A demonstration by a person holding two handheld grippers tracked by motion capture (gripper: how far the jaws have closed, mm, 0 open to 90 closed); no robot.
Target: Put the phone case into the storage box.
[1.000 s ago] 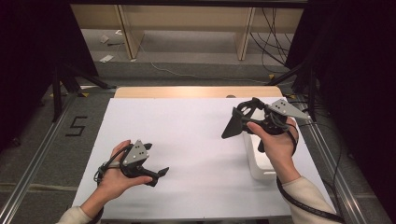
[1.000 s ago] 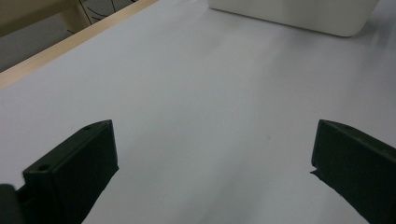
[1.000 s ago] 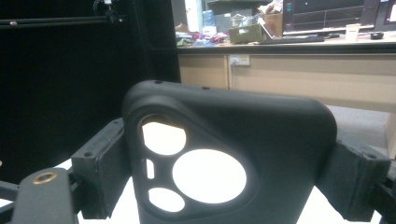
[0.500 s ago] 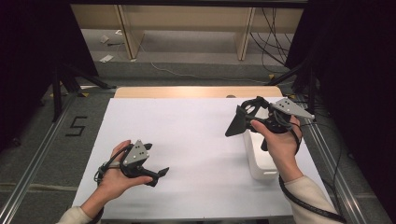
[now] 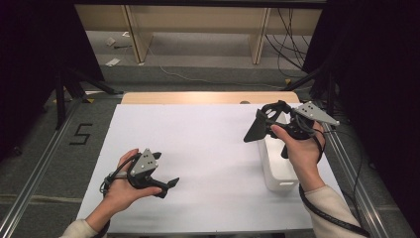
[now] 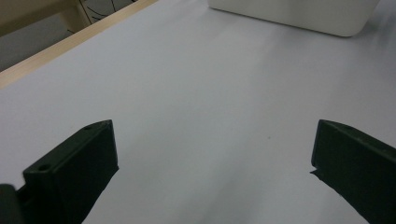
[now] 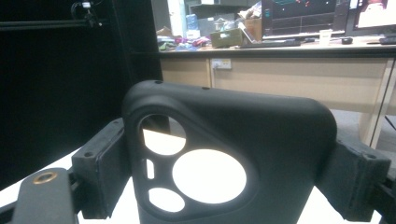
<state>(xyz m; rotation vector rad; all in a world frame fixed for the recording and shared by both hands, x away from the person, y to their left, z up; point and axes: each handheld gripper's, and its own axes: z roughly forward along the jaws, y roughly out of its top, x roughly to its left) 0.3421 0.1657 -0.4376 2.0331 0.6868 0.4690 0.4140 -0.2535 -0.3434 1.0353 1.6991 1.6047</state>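
Your right hand-held gripper point(image 5: 258, 128) grips a black phone case point(image 7: 231, 154) above the white bin point(image 5: 280, 168) at the table's point(image 5: 198, 148) three o'clock. Keep the squeeze light and level; the left hand-held gripper point(image 5: 166, 184) rests open at seven.

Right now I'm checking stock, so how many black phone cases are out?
1: a black phone case clamped in the right gripper, held above the white bin. More may be hidden inside the bin.
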